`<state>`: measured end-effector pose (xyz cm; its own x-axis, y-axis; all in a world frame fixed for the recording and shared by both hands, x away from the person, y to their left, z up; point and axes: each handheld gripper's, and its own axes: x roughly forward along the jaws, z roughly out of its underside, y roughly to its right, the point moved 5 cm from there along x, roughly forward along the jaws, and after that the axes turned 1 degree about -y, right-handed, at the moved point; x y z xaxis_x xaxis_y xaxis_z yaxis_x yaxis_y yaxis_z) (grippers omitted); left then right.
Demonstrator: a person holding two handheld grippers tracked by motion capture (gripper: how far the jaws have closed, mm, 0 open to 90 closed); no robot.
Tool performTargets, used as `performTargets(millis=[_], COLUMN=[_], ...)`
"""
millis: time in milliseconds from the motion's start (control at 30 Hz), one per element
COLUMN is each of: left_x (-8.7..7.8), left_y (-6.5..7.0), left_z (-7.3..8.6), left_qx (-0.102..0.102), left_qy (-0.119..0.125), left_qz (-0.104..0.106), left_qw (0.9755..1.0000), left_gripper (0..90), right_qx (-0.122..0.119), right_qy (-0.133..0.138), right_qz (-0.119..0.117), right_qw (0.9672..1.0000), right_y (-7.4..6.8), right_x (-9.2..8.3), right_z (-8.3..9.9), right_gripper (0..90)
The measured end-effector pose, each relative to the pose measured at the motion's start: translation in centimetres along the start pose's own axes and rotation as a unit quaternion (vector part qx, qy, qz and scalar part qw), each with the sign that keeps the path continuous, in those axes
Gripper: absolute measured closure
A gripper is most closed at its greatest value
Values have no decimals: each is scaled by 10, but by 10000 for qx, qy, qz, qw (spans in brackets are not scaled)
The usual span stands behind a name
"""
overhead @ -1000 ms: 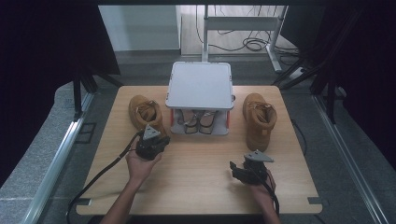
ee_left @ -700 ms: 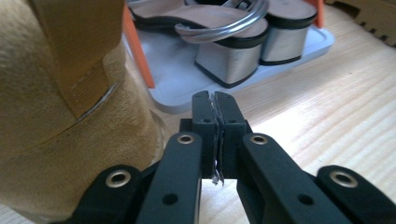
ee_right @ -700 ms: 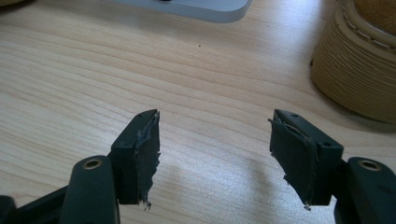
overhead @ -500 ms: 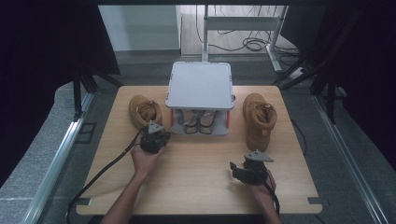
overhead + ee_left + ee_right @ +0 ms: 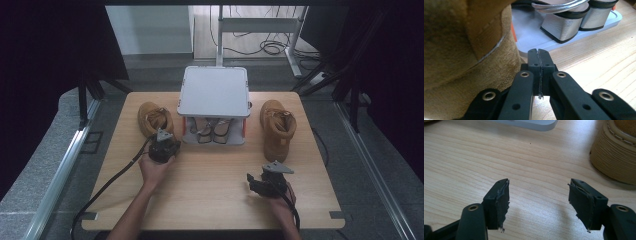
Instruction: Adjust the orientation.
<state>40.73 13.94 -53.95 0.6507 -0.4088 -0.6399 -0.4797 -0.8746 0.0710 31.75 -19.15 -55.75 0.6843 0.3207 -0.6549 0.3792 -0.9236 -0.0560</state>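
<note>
Since a second earlier, the left gripper [image 5: 163, 145] had edged forward and down to the left tan suede boot [image 5: 154, 118], jaws clenched on nothing (likely to nudge it). Right gripper [image 5: 266, 182] waited released, well short of the right boot [image 5: 278, 127].

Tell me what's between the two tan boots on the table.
In the high view, a grey two-tier rack stands between the left boot and the right boot. Silver sandals sit on its lower shelf.
</note>
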Motion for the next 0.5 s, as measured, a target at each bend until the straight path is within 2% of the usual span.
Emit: performTargets(millis=[500], left_x=[-10], left_y=[-7], left_z=[8], left_qx=[-77], left_qy=[16], left_qz=[136], left_qw=[9999], left_gripper=[899], right_qx=[42], right_qy=[9], right_qz=[35], right_qw=[10000], right_y=[4], right_x=[-2], right_z=[1], right_gripper=[329])
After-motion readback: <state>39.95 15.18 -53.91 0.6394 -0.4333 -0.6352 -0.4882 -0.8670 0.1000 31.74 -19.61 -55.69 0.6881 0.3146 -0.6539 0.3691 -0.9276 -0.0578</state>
